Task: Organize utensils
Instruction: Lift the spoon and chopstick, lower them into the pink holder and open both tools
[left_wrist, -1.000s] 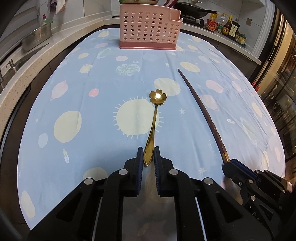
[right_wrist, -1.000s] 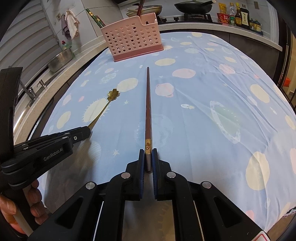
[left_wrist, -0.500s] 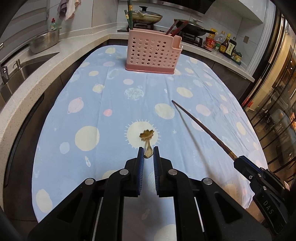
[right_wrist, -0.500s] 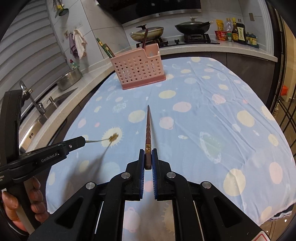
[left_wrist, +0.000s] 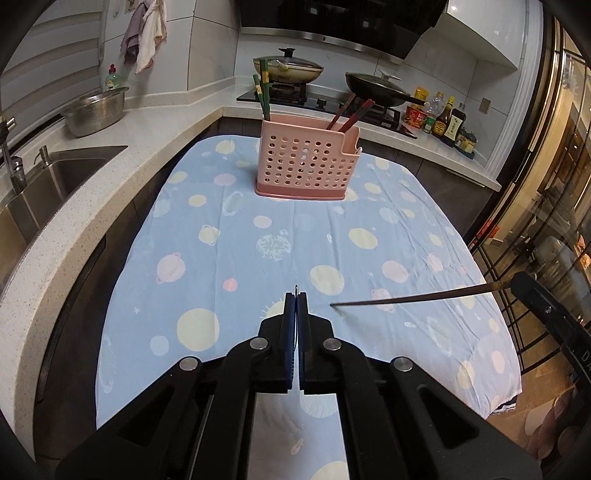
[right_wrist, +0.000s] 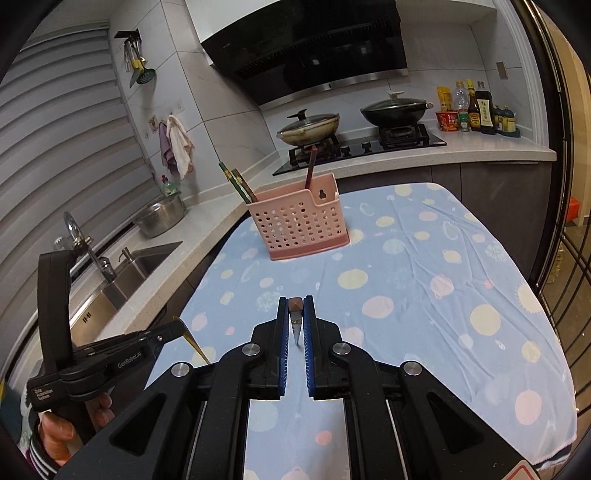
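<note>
Left claw (left_wrist: 295, 301): clenched on a gold spoon (right_wrist: 195, 344), whose thin edge alone is seen between the pads; in the right view the handle juts from the claw tip. Right claw (right_wrist: 296, 306): clamped on a dark chopstick (left_wrist: 413, 297), seen end-on between the pads. Both utensils are held above the bench (left_wrist: 229, 258), which is covered in blue spotted cloth. Pink holder (left_wrist: 308, 164): at the far end, chopsticks standing inside. Sink (left_wrist: 55, 173): far left.
</note>
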